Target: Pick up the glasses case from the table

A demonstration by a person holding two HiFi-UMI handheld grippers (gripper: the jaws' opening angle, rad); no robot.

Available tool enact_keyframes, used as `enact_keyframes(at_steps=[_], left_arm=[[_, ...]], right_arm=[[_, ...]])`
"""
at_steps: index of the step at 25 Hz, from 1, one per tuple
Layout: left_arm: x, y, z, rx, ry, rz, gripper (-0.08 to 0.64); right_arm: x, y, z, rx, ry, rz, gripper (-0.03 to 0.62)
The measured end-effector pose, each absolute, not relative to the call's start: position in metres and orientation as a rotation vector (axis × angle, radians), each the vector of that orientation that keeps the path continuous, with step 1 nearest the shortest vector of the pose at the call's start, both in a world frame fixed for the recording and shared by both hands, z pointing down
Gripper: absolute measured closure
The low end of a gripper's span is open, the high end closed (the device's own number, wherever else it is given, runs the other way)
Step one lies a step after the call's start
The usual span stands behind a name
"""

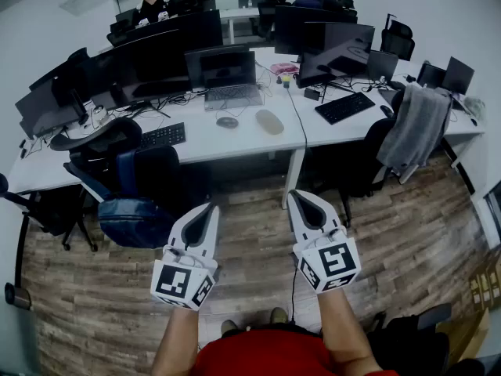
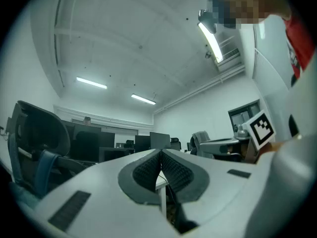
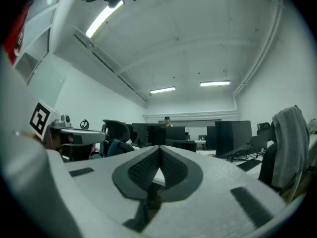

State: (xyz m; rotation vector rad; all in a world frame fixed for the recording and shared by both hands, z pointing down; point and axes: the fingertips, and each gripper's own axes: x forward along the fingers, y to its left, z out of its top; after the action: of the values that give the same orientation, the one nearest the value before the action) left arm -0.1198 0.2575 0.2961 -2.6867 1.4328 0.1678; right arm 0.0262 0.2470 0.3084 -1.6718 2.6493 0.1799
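1. Head view shows the glasses case, a beige oval thing. It lies flat on the white table, just to the right of the mouse and in front of the open laptop.
2. The left gripper and the right gripper are held side by side above the wooden floor. Both are well apart from the table and from the case, so the pick-up is not yet begun.
3. In the left gripper view the two ribbed pads meet at their tips and nothing is between them. The right gripper view shows the same: the jaws are closed and empty.
4. The case is probably a hard shell, so it should be light, stiff and not easy to damage. Its surface looks smooth and rounded, so the pads may slide off it if they press too high on the curve.
5. The best hold seems to be across the short width, at the middle of the length. For this the jaws must first open wider than the case.
6. The pads should then sit low on the two long sides.
7. The mouse lies near the case on its left side, so the jaw that goes down there may push the mouse if it is placed carelessly.
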Motion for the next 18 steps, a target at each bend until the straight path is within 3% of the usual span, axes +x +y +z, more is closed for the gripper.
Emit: enact_keyframes(at_steps=[18], left_arm=[[-0.060,0.232,0.299,-2.651,1.478,0.118,0.549]], right_arm=[[0.076,0.226,0.311,-1.569,2.673,0.175,0.588]])
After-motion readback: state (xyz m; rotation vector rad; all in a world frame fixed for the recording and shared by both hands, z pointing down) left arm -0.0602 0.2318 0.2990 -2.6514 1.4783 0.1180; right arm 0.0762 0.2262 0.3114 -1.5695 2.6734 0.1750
